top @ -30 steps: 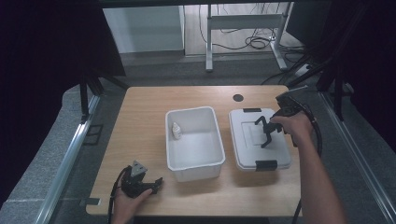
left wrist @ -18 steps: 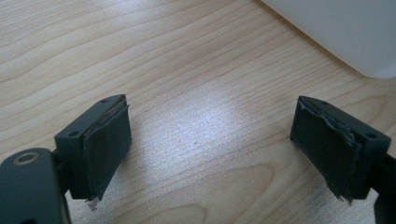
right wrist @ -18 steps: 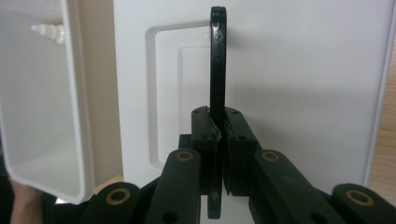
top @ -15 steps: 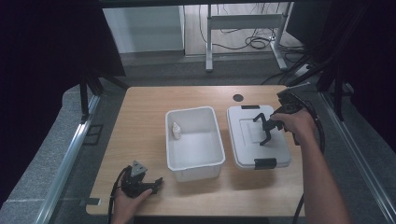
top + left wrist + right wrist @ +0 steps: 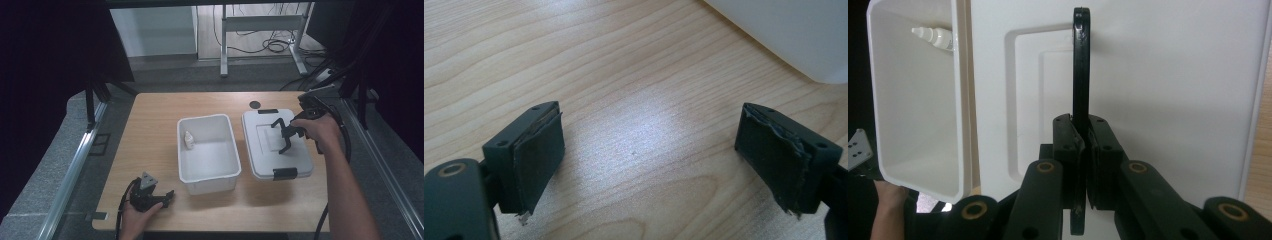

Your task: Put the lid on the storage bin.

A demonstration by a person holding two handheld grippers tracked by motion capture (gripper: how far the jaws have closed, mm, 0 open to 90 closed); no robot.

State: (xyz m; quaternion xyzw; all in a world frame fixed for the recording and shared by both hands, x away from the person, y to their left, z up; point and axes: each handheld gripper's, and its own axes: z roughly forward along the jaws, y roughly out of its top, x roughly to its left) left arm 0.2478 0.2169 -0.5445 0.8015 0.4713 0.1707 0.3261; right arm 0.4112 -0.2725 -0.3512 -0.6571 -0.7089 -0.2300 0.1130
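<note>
A white lid (image 5: pixel 265 155) with a black handle (image 5: pixel 280 131) lies at the right of the table, beside an open white bin (image 5: pixel 207 120). My right gripper (image 5: pixel 286 136) is over the lid's middle, shut on that handle. In the right gripper view the thin black handle (image 5: pixel 1080 65) stands edge-on between the pads of my right gripper (image 5: pixel 1082 125), above the lid (image 5: pixel 1173 75). A small white bottle (image 5: pixel 189 140) lies in the bin's far left corner. My left gripper (image 5: pixel 167 196) rests near the front edge, open over bare wood (image 5: pixel 649 160).
The lid has black clips at its far end (image 5: pixel 267 111) and near end (image 5: pixel 285 173). A small dark disc (image 5: pixel 255 104) sits on the table behind the lid. In the left gripper view a corner of the bin (image 5: pixel 804 35) is close ahead.
My right gripper and the lid under it have shifted slightly toward the far side of the table. The left gripper has stayed put.
</note>
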